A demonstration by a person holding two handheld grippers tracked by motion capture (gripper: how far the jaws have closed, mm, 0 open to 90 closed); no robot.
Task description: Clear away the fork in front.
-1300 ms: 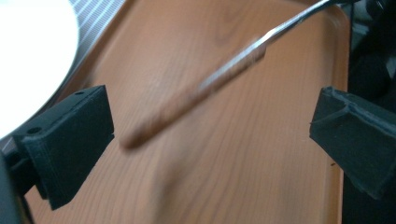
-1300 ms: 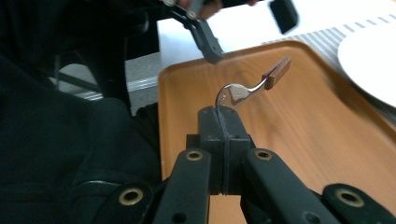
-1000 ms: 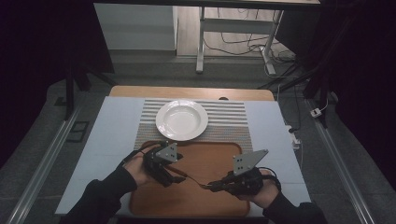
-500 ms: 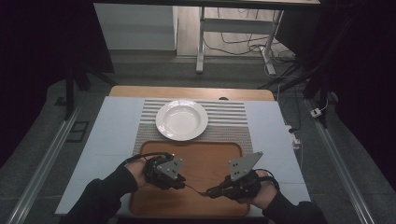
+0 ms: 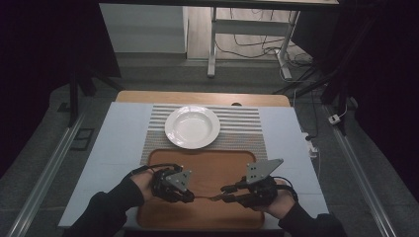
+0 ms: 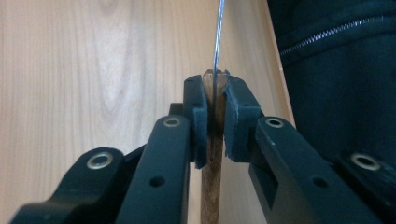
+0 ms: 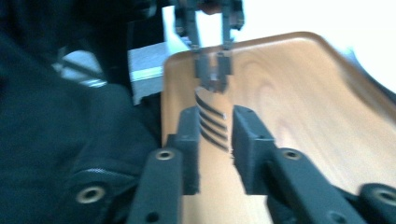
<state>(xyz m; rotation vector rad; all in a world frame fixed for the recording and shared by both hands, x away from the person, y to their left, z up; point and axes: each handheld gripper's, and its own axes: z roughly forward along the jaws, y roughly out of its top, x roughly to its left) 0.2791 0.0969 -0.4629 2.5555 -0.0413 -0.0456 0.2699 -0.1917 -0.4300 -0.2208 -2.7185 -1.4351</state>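
- Since the earlier frame, my left gripper [image 5: 190,196] has slid back toward the near edge of the wooden tray [image 5: 207,163], and its jaws have just been closing; they now clamp the wooden handle of the fork [image 5: 207,197].
- My right gripper's [image 7: 215,126] jaws have just been opening; they stand apart either side of the prongs, not pressing.
- The fork lies low over the tray's near part, long axis running across it, handle to the left, prongs to the right.

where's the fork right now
In the high view the fork lies over the wooden tray's near part, wooden handle clamped in the left gripper, tines between the right gripper's jaws.
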